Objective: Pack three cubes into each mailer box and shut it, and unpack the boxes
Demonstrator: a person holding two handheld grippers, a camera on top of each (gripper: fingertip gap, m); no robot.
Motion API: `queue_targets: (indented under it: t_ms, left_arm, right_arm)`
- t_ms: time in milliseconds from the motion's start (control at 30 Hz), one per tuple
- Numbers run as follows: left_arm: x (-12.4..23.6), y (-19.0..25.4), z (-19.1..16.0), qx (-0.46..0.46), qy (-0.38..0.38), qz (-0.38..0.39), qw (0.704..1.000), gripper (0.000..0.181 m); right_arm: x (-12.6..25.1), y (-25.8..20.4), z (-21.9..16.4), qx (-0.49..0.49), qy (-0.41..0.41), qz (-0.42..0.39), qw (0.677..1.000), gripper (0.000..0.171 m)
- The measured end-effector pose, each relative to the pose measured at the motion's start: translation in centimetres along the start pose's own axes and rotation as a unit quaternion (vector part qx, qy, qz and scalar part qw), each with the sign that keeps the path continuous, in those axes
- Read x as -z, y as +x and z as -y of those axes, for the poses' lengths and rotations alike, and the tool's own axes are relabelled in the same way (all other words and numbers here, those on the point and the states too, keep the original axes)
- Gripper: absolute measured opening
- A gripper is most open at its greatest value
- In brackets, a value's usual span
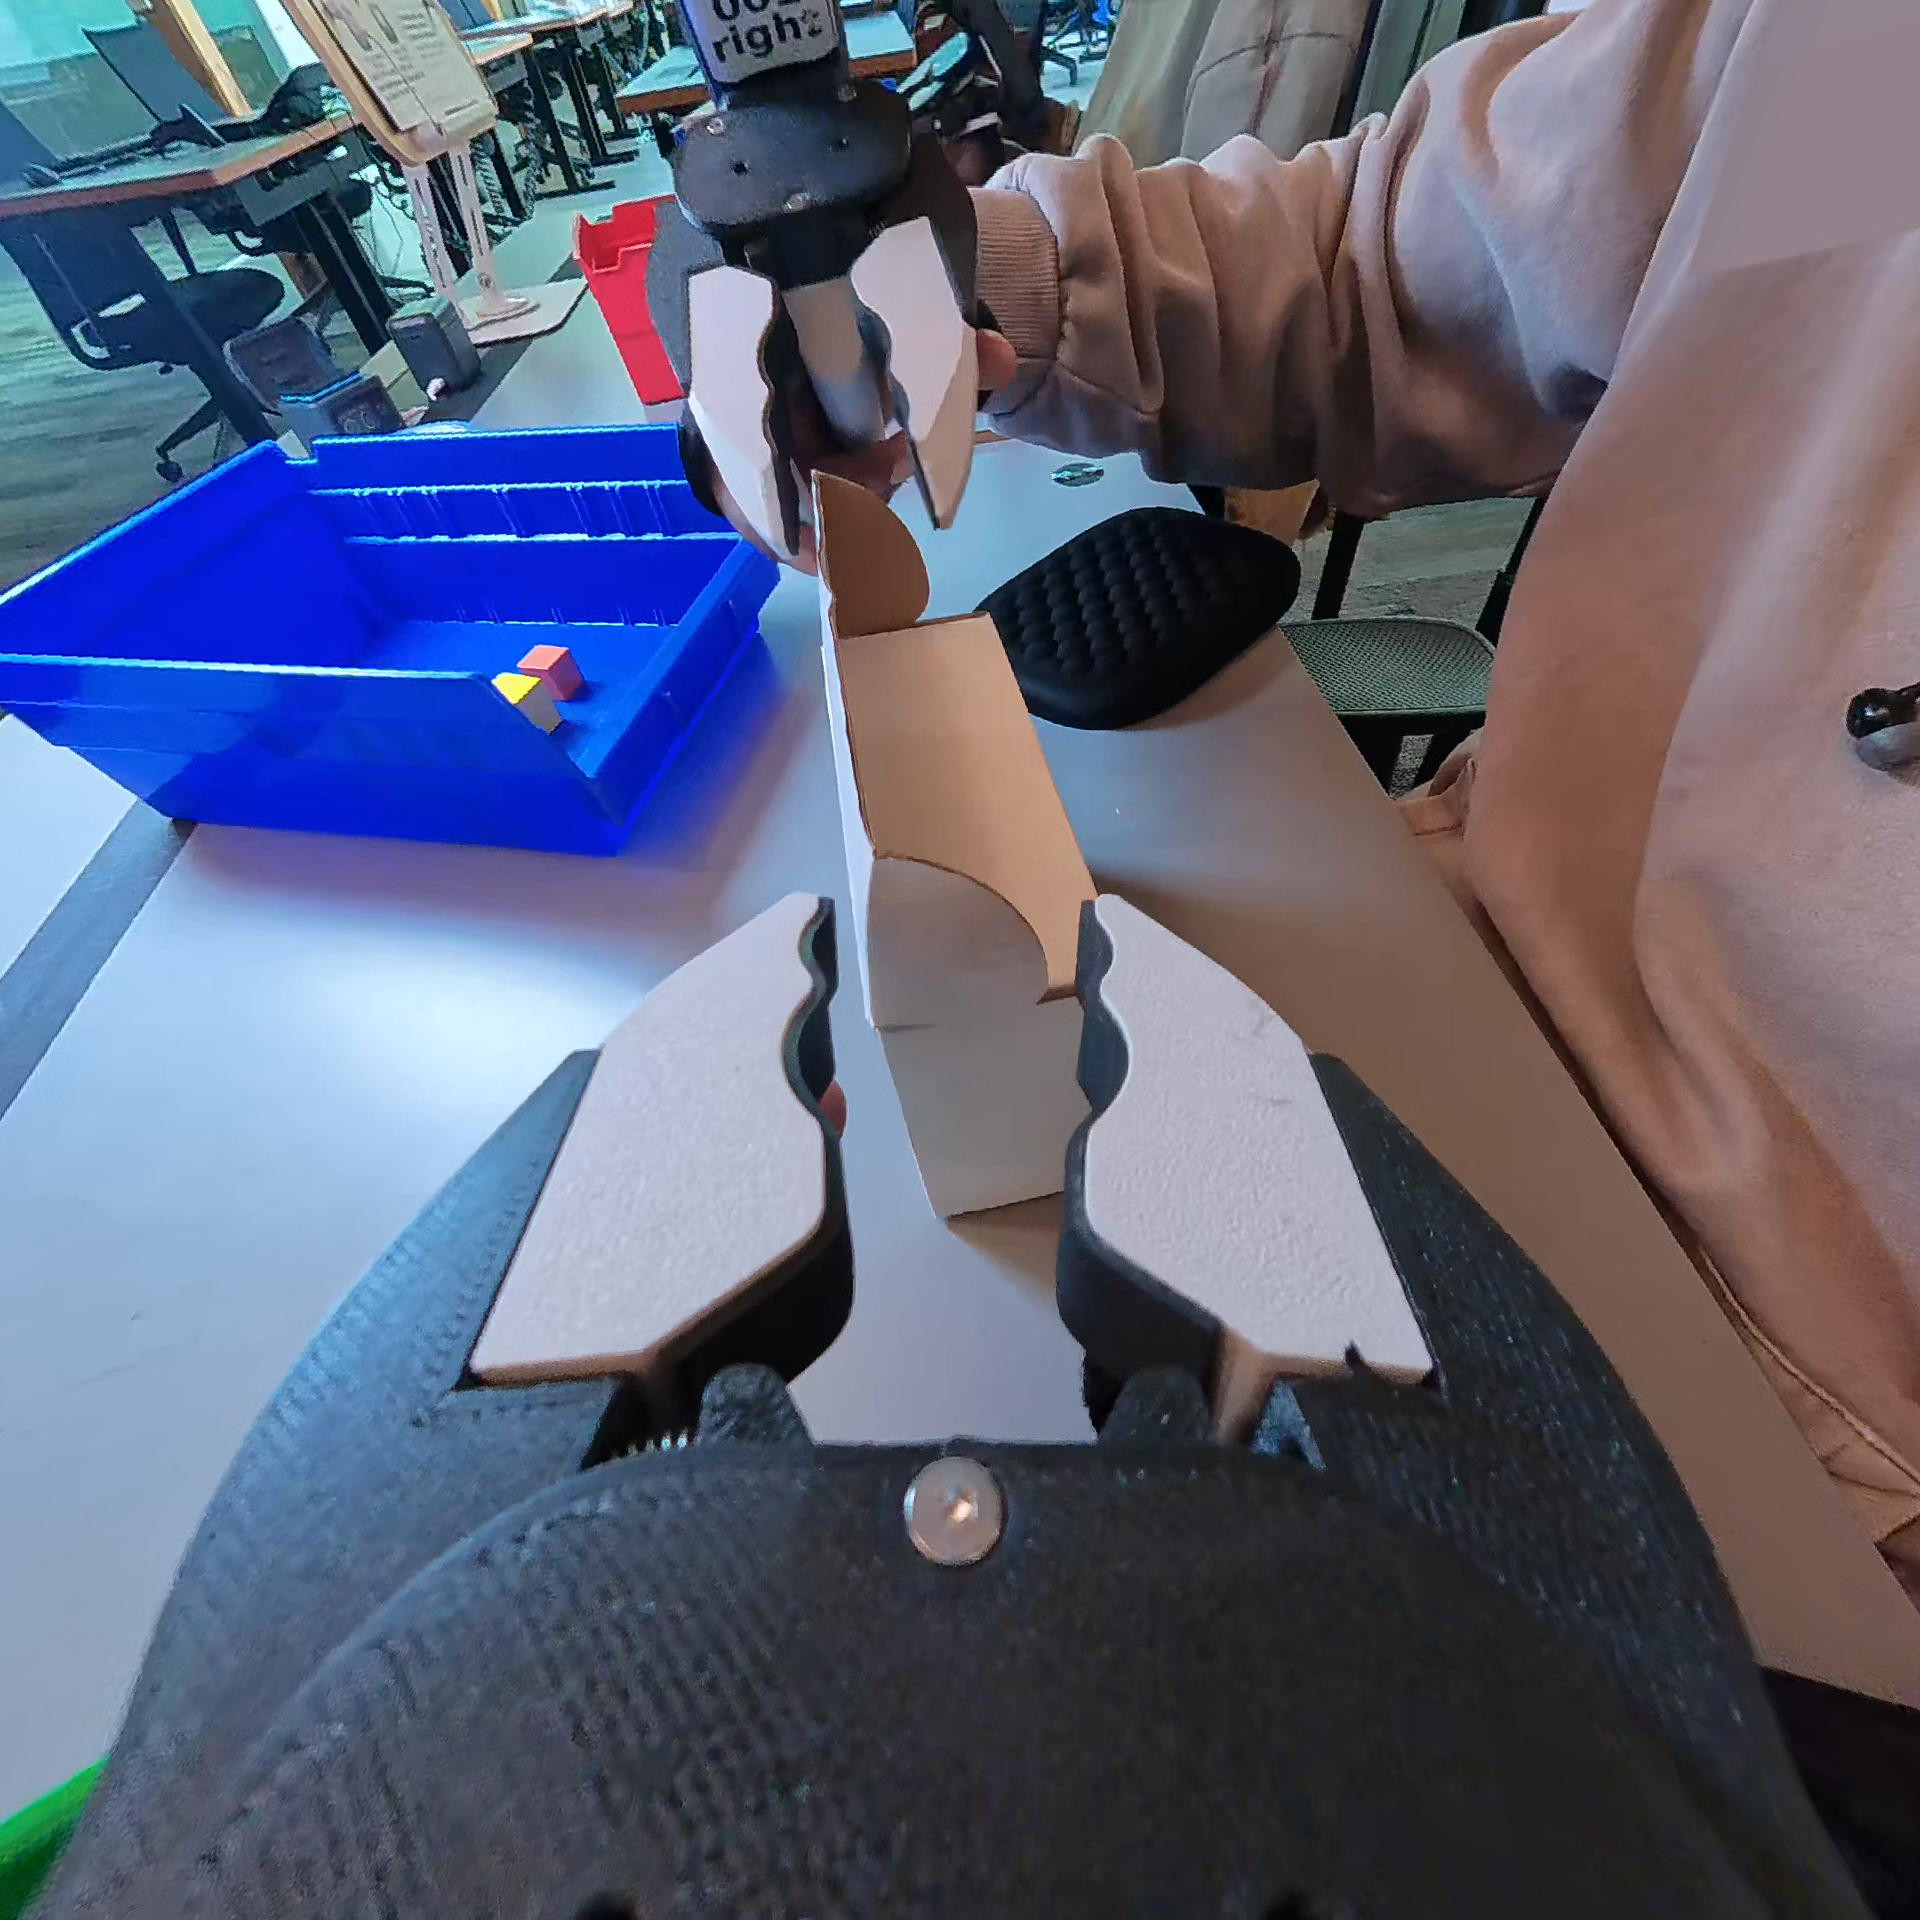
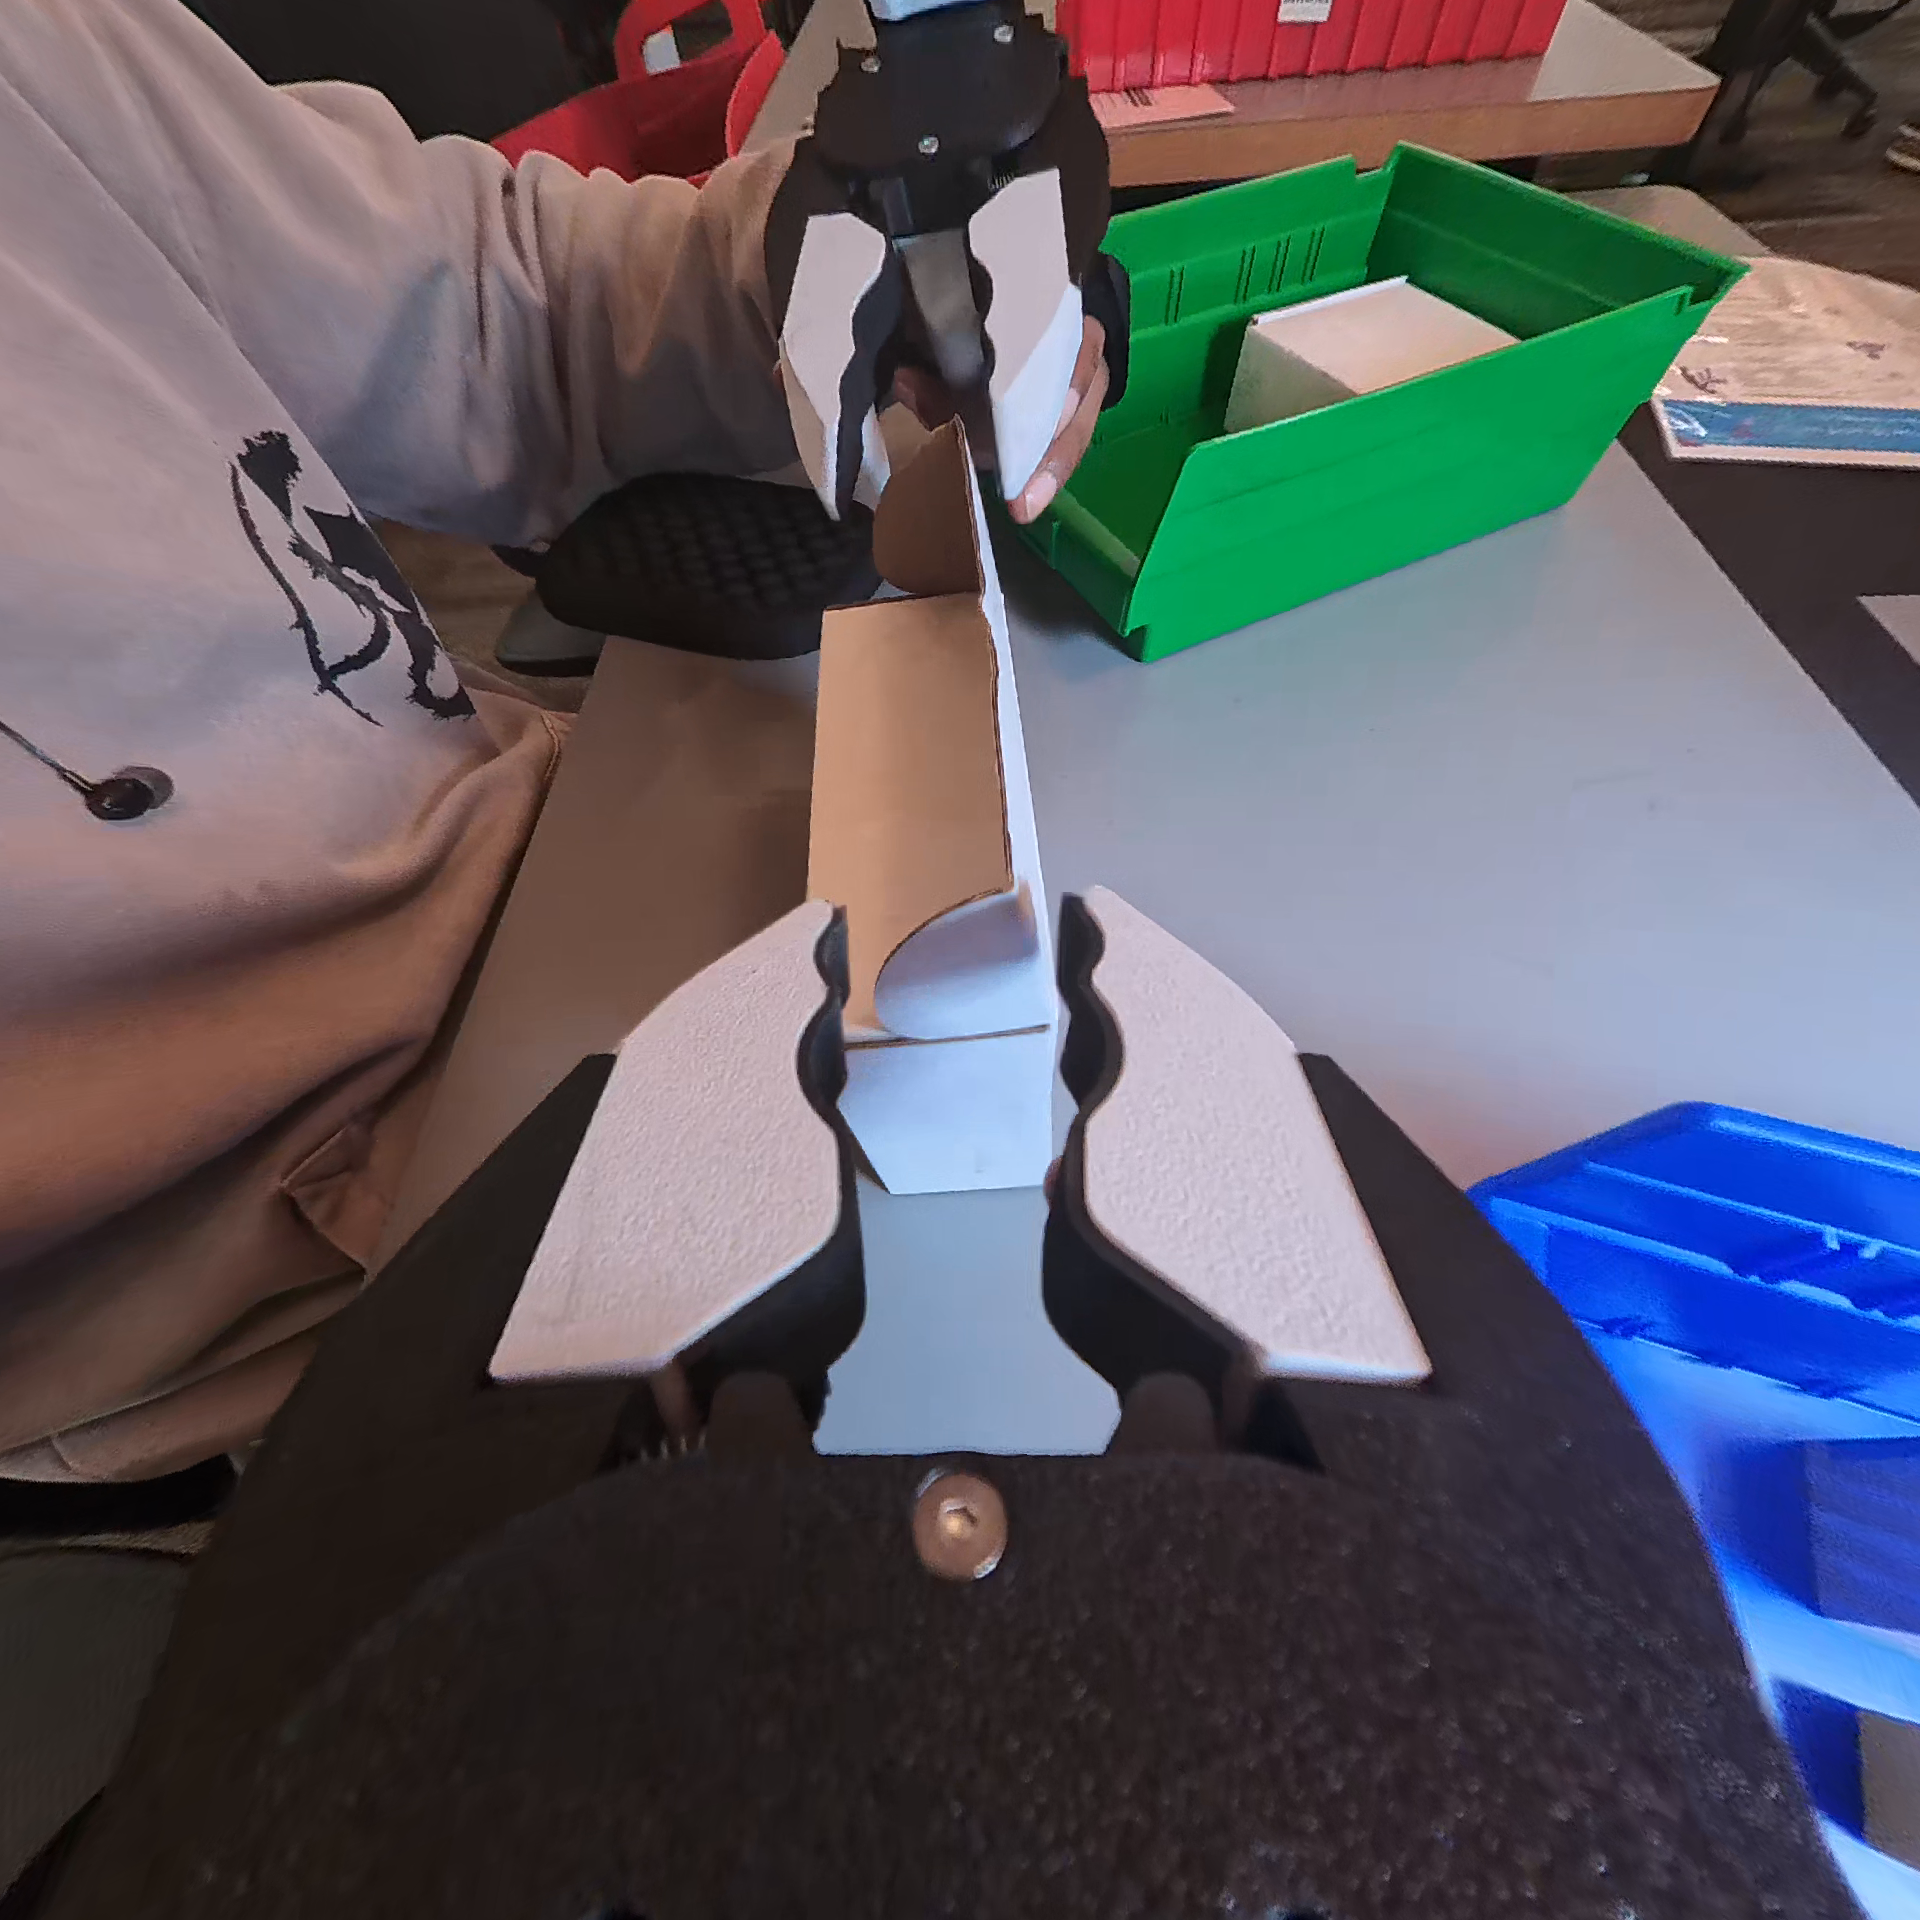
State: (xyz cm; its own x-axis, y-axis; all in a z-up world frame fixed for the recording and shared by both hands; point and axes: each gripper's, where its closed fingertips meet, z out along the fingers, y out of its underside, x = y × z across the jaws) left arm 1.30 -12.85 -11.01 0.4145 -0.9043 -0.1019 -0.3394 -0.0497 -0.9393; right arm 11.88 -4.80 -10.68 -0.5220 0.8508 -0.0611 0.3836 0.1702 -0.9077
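Spanning the gap between both tongs, the open mailer box (image 1: 956,790) lies on the worktop (image 1: 312,1039), its long axis running from one to the other. Left tongs (image 1: 956,1039) and right tongs (image 2: 951,1039) stand apart, each straddling an end flap, neither visibly clamped. Cubes (image 1: 545,681) sit in the blue bin (image 1: 312,748).
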Motion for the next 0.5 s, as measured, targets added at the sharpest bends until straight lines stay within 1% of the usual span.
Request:
queue_targets:
  t_ms: [67,100,133,333,500]
  left_arm:
    - [-0.4,0.0,0.1,-0.002,-0.001,-0.002,1.000,0.038]
    - [-0.5,-0.1,0.4,-0.004,0.002,-0.001,1.000,0.031]
    - [-0.6,-0.2,0.5,-0.004,0.004,0.002,1.000,0.029]
    - [-0.5,-1.0,0.4,0.006,0.001,0.056,0.998,0.025]
    - [-0.6,-1.0,0.4,-0.007,-0.018,0.102,0.995,0.024]
  right_arm:
    - [0.0,0.0,-0.1,-0.003,-0.001,0.002,1.000,0.026]
    - [-0.1,0.1,-0.1,-0.003,0.002,0.002,1.000,0.026]
    - [-0.3,0.0,-0.1,-0.003,0.005,0.002,1.000,0.026]
    - [-0.8,0.3,0.2,-0.028,0.023,-0.023,0.999,0.025]
    - [-0.8,0.0,0.1,-0.022,0.018,-0.049,0.998,0.025]
